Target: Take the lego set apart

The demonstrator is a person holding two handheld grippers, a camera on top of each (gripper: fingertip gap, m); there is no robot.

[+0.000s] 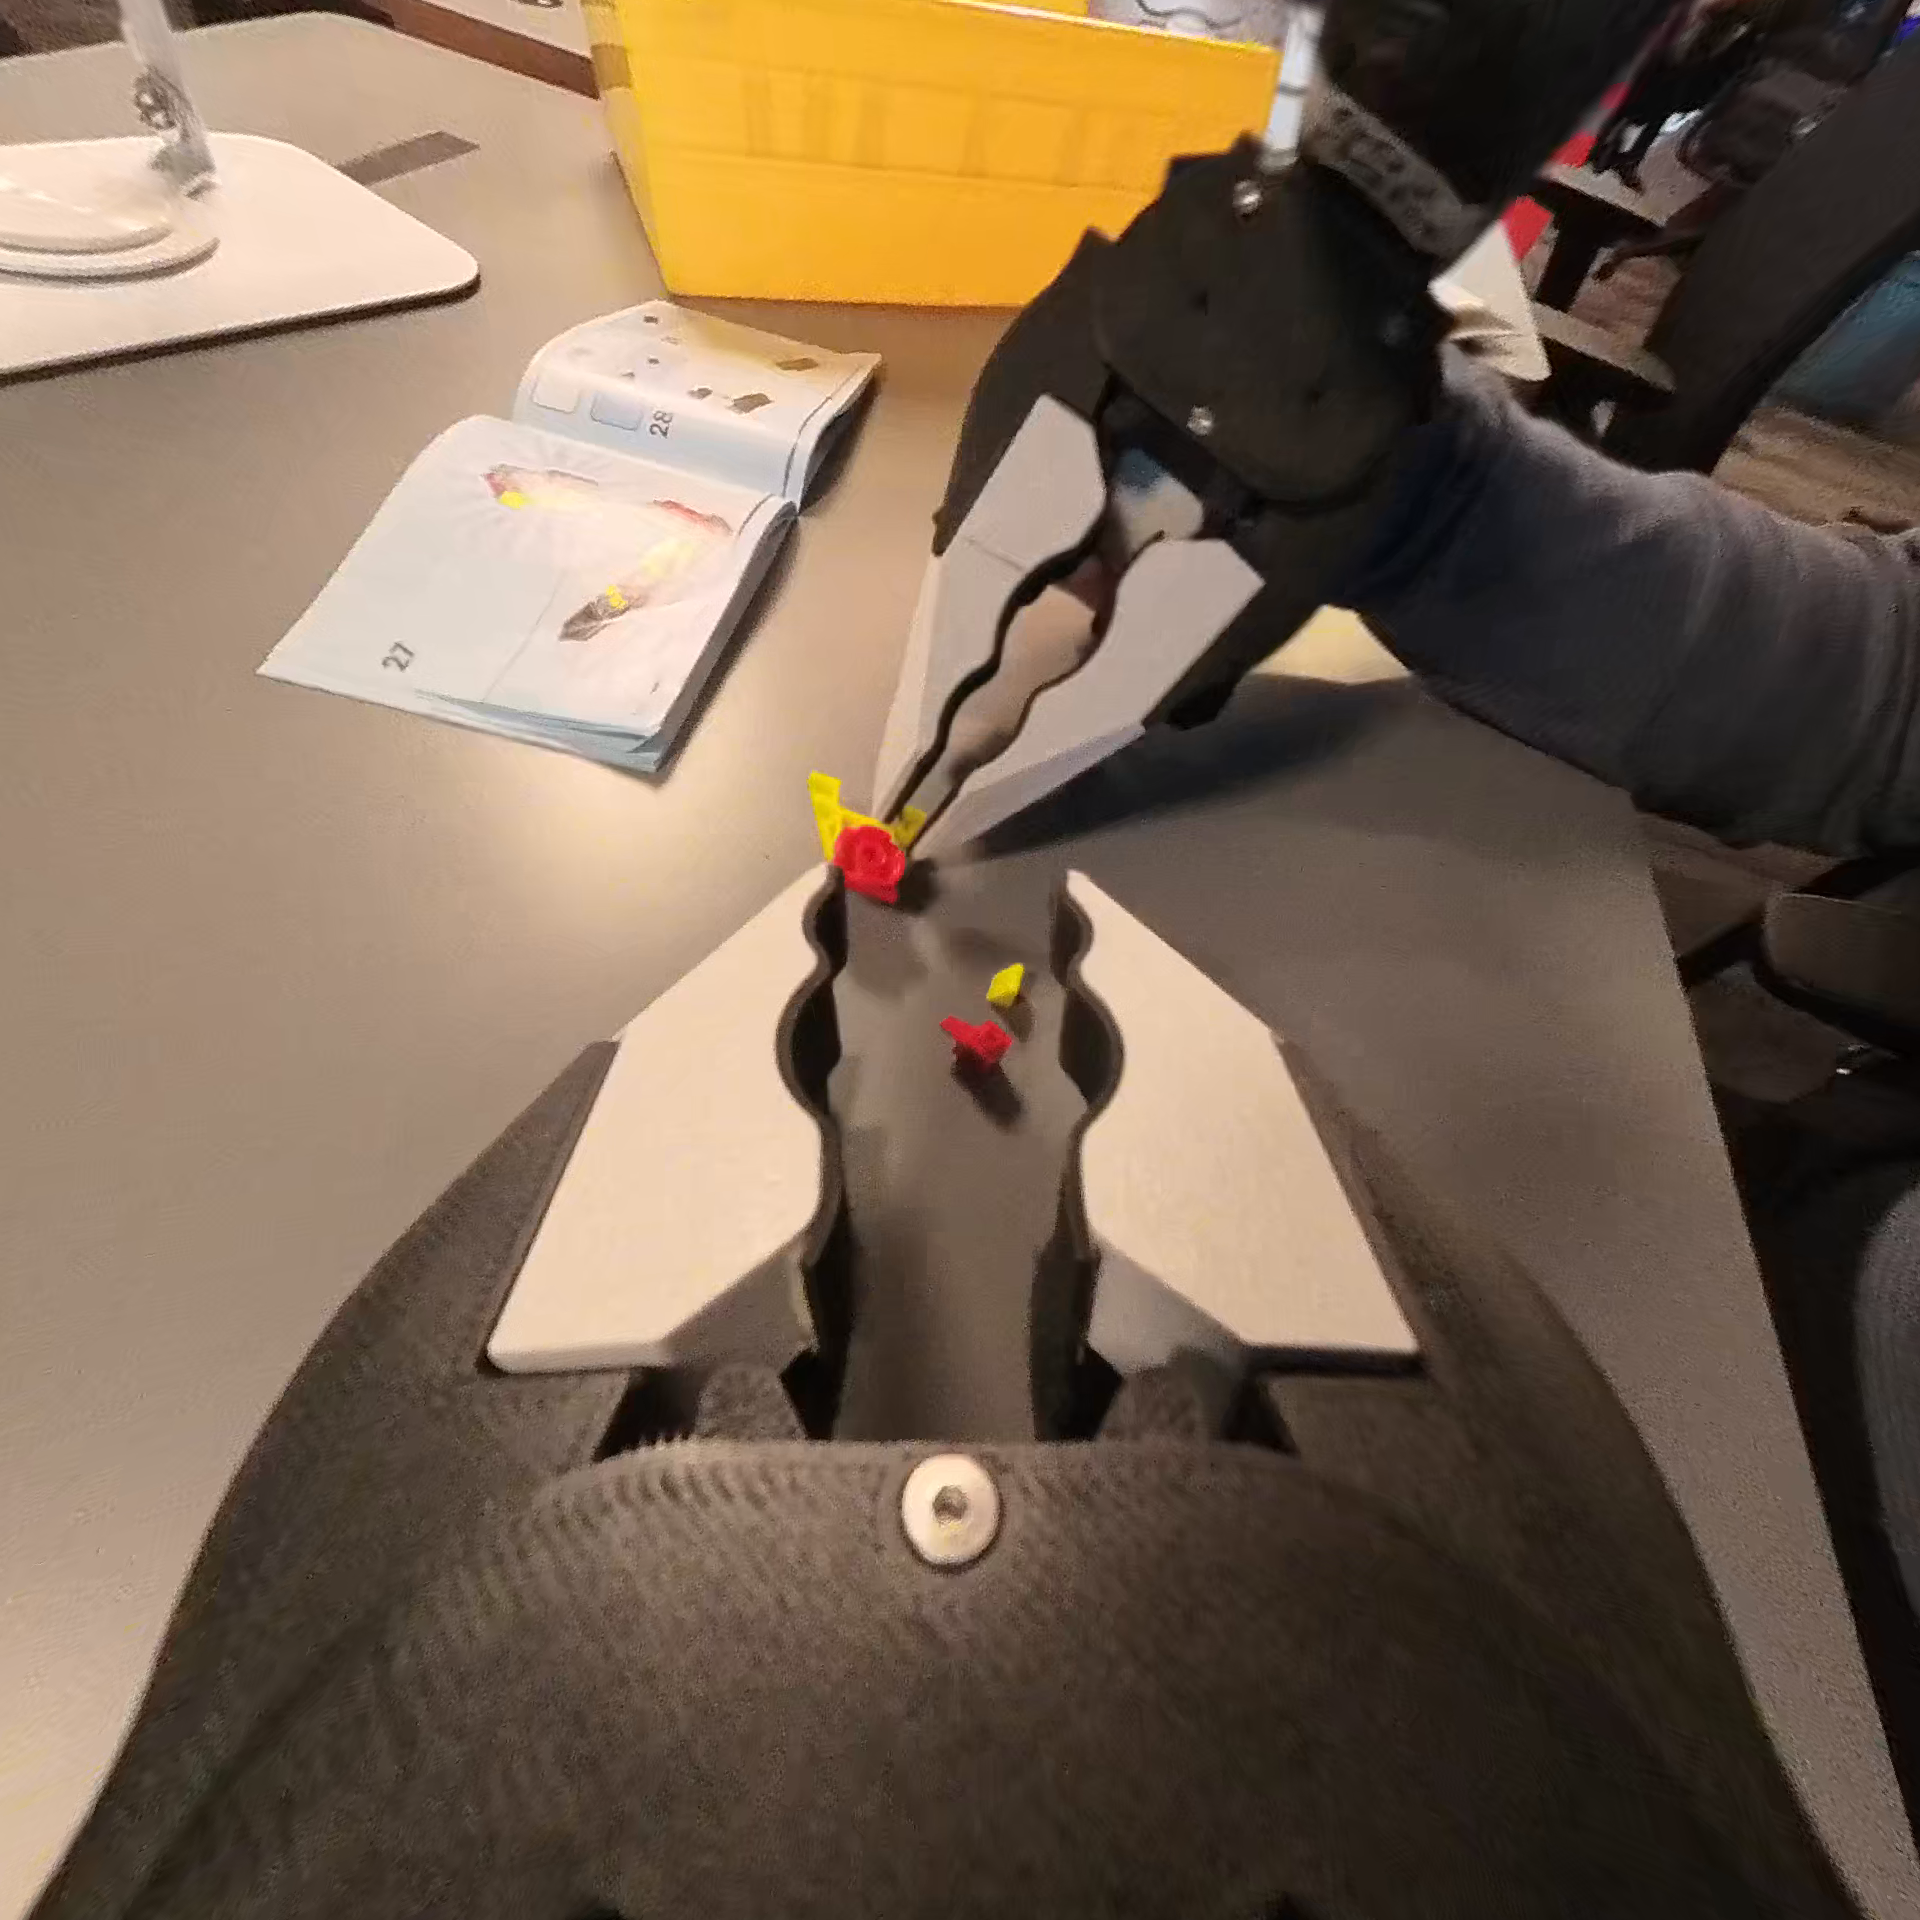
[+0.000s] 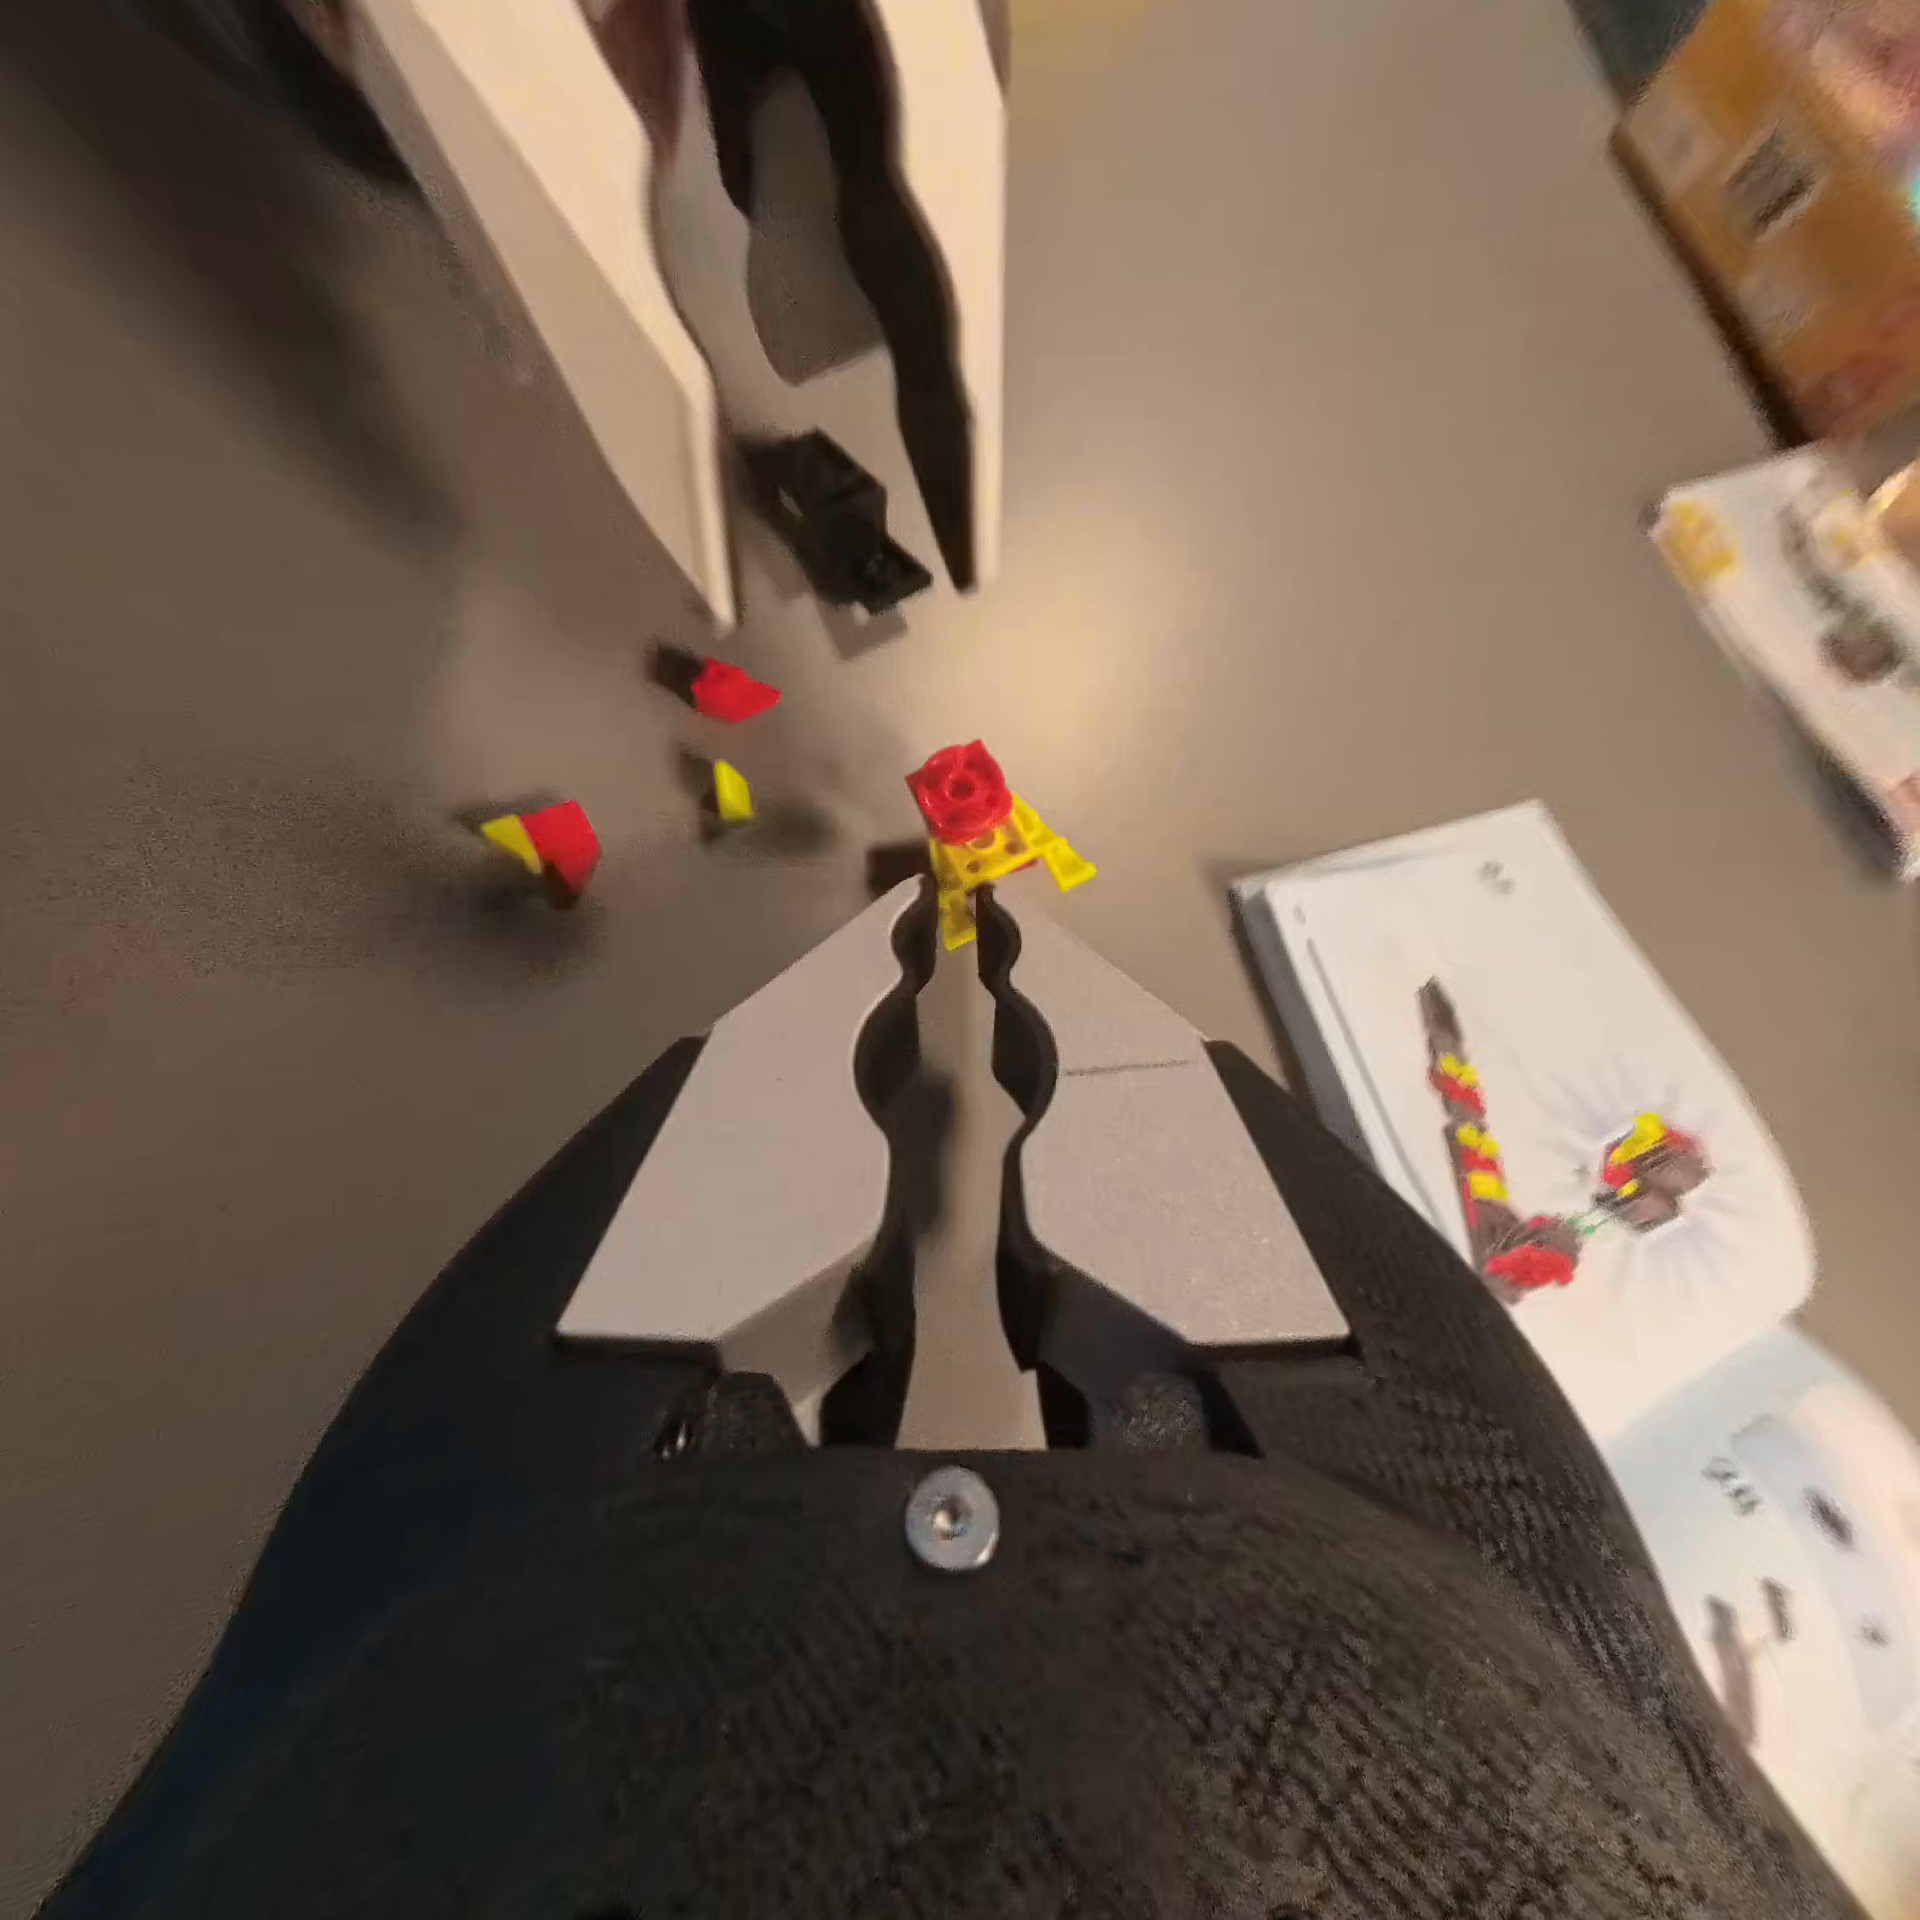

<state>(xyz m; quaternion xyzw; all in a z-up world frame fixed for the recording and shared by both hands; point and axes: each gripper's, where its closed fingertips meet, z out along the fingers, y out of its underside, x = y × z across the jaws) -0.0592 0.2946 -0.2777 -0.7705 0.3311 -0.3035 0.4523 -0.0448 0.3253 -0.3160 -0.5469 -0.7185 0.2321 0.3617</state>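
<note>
Lego remains sit on a grey table [image 1: 260,987], and the main one is a small yellow and red lego piece [image 2: 977,831]: a yellow studded frame with angled wings and a round red part on top. The right gripper [image 2: 951,894] has closed its pale fingertips on the frame's lower yellow strip, so the piece juts out just past the tips with the red part farthest from the camera. In the left wrist view the same piece [image 1: 864,840] lies at the very tip of the left gripper [image 1: 945,883], touching or nearly touching its left finger; its jaws stand apart with nothing between them. Inside that gap, on the table, lie a loose yellow bit [image 1: 1006,983] and a loose red bit [image 1: 977,1039]. The right wrist view also shows a red and yellow chunk [image 2: 545,847] off to the left and a black block [image 2: 831,525] between the far gripper's fingers. An open instruction booklet [image 1: 582,540] lies nearby, with a yellow bin [image 1: 914,145] beyond it
</note>
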